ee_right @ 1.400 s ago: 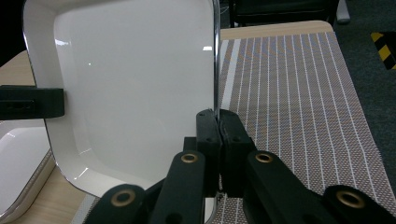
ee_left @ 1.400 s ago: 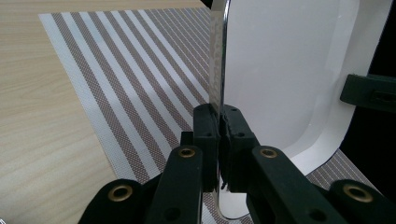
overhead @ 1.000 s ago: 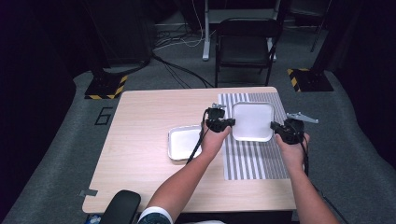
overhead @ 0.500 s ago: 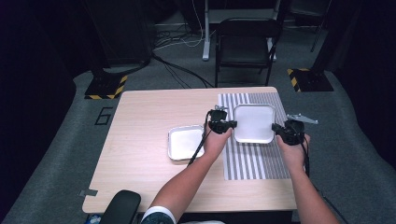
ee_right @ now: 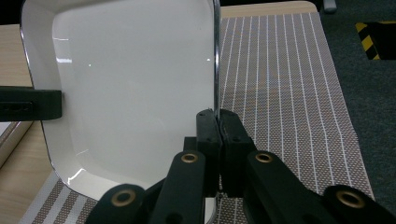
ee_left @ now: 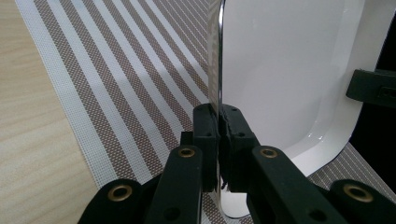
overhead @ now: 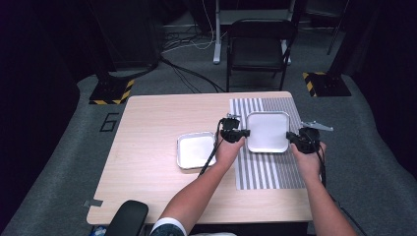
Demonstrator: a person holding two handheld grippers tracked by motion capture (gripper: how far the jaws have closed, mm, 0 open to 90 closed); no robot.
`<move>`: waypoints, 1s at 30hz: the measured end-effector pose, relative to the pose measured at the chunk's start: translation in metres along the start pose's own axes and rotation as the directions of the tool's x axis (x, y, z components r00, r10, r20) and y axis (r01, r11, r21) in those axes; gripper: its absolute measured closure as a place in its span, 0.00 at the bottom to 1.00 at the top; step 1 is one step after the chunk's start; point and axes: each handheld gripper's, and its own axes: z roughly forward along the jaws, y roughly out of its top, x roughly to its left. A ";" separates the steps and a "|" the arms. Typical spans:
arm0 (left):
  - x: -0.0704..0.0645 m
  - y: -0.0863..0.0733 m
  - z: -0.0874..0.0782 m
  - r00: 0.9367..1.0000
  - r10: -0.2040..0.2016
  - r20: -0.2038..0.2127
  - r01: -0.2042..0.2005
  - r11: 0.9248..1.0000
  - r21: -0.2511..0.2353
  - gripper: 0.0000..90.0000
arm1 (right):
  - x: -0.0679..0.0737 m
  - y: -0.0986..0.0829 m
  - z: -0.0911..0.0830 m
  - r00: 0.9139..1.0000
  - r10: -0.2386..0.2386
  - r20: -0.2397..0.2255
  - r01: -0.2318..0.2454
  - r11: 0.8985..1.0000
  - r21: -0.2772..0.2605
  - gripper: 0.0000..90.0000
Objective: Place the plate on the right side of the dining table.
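White tray (overhead: 267, 131) lies flat, opening upward, both grippers' fingers (ee_left: 219, 135) clamping opposite rims.

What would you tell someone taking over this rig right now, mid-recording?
Left tool: shut on the left rim of the white tray.
Right tool: shut on the same tray's right rim.
The tray is held between both tools over the striped mat; I cannot tell whether it is lifted or resting on the mat.
A second tray sits on the bare wooden table, left of the mat, untouched.
Done: two-sided grip on the white tray.
Left: probably carrying it and setting it down, both tools moving together; where it goes is not evident.
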 end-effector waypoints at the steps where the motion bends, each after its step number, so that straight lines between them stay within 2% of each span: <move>1: 0.000 -0.001 0.001 1.000 -0.001 0.001 0.001 1.000 0.002 0.95 | 0.000 0.000 0.000 1.000 -0.001 0.002 0.001 1.000 0.002 0.98; 30: 0.003 -0.010 0.018 1.000 -0.005 -0.006 0.005 1.000 0.024 0.95 | -0.008 -0.011 0.015 0.999 -0.002 0.040 0.000 0.999 0.038 0.98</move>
